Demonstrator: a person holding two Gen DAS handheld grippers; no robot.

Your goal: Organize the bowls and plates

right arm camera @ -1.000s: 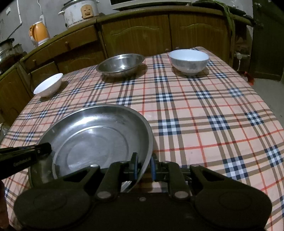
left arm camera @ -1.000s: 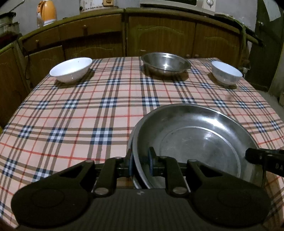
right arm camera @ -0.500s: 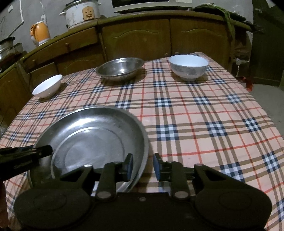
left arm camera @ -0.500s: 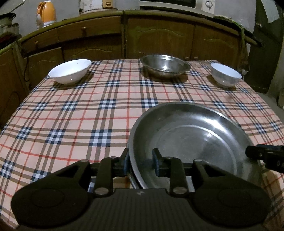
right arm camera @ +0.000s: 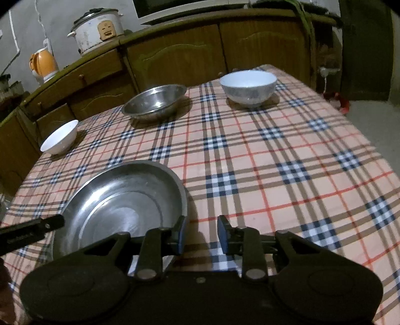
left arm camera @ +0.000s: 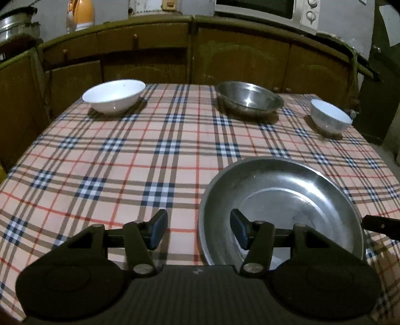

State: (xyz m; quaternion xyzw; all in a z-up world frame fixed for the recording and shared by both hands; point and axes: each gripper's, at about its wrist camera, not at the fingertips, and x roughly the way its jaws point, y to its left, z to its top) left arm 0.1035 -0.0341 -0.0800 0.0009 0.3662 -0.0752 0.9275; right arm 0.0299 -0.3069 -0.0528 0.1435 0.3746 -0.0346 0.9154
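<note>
A large steel plate [left arm camera: 282,200] [right arm camera: 120,207] lies on the checked tablecloth near me. My left gripper [left arm camera: 198,231] is opening, and the plate's left rim runs between its blue pads without touching them. My right gripper [right arm camera: 201,235] is opening too. Its left pad sits at the plate's right rim, and only cloth shows in the gap. At the far side stand a wide white bowl [left arm camera: 113,96] [right arm camera: 60,137], a steel bowl [left arm camera: 250,100] [right arm camera: 155,102] and a deeper white bowl [left arm camera: 330,118] [right arm camera: 248,86].
Brown cabinets [left arm camera: 240,57] run behind the table, with an orange kettle [right arm camera: 43,63], a rice cooker [right arm camera: 97,27] and a microwave [left arm camera: 265,8] on top. The table's right edge drops to the floor [right arm camera: 375,117]. A dark door [right arm camera: 362,47] stands far right.
Both grippers were shut on the plate's opposite rims and have let go, their jaws spreading. The plate has settled flat on the cloth.
</note>
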